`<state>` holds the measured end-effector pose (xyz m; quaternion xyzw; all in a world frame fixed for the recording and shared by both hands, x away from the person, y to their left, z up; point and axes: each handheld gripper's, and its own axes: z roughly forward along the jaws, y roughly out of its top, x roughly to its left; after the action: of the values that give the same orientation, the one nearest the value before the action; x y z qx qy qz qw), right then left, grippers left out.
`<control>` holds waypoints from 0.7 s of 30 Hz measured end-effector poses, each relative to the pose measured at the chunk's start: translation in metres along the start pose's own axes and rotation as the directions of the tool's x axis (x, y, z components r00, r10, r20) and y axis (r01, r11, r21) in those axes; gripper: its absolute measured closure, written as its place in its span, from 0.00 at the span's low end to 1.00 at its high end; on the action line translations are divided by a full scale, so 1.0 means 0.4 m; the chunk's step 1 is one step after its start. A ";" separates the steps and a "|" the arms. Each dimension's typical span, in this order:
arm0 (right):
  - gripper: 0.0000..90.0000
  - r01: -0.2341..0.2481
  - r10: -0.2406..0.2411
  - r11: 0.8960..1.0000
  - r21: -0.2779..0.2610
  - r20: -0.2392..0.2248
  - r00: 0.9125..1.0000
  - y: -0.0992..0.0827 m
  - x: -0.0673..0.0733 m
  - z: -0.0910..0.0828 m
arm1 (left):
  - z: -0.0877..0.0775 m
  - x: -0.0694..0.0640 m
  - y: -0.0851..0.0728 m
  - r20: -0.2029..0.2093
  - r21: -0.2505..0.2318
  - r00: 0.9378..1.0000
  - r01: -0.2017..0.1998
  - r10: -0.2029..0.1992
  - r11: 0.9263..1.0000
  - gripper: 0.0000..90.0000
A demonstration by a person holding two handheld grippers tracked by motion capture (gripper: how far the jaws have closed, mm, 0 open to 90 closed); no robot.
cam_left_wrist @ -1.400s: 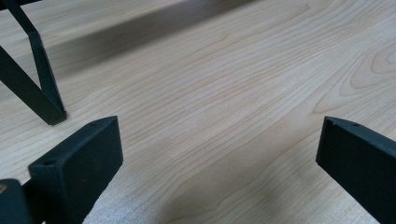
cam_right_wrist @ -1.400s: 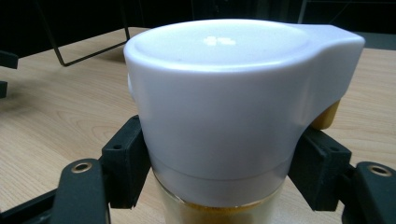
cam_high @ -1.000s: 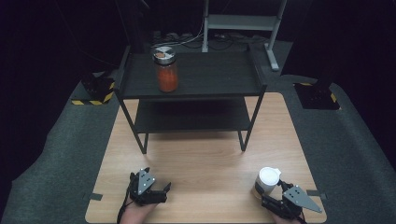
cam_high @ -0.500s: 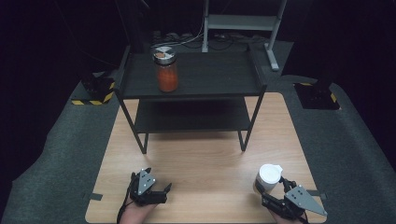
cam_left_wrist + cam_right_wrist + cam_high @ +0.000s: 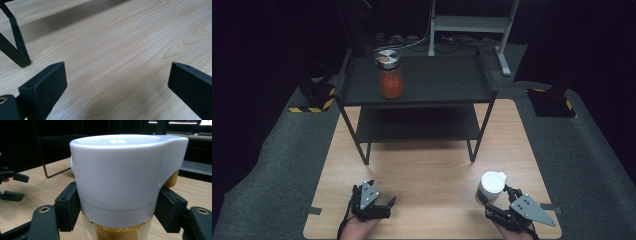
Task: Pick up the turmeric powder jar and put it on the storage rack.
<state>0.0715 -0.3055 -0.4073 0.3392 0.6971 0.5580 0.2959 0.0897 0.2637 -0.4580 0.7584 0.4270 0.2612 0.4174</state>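
Observation:
A clear jar with a white lid (image 5: 491,186) and yellow contents is upright at the table's front right. My right gripper (image 5: 496,196) is shut on it, and in the right gripper view the black pads (image 5: 67,206) press the jar (image 5: 120,177) just under its lid. The jar's base is hidden. At the front left, my left gripper (image 5: 382,192) rests low over the wooden table (image 5: 432,165). Its jaws (image 5: 117,82) stand wide open with only bare wood between them. A second jar with orange contents (image 5: 390,75) stands on the top of a black shelf (image 5: 437,80).
The two-tier black shelf covers the far half of the table, and one of its legs (image 5: 15,47) is just ahead of my left gripper. Grey carpet (image 5: 277,155) surrounds the table. Dark stands and cables lie behind the shelf.
My right gripper has risen a little and shifted slightly left with the white-lidded jar in it. The left gripper has stayed put.

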 end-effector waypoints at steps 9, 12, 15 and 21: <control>0.33 -0.003 0.003 1.000 -0.028 -0.031 1.000 0.031 0.011 0.030 | -0.001 0.002 -0.001 0.005 -0.002 1.000 0.000 0.000 1.000 0.03; 0.33 -0.001 0.000 0.999 -0.036 -0.037 0.999 0.042 0.014 0.040 | -0.001 0.004 -0.002 0.007 -0.004 1.000 0.003 -0.003 1.000 0.03; 0.33 0.000 -0.002 0.999 -0.046 -0.044 0.999 0.055 0.017 0.050 | -0.001 0.005 -0.002 0.008 -0.005 1.000 0.004 -0.004 1.000 0.03; 0.33 0.001 -0.005 0.998 -0.070 -0.052 0.999 0.082 0.018 0.070 | -0.002 0.007 -0.004 0.012 -0.009 1.000 0.010 -0.010 1.000 0.02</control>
<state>0.0941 -0.2786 -0.3813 0.3127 0.6853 0.5903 0.2901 0.0898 0.2670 -0.4590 0.7559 0.4271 0.2565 0.4249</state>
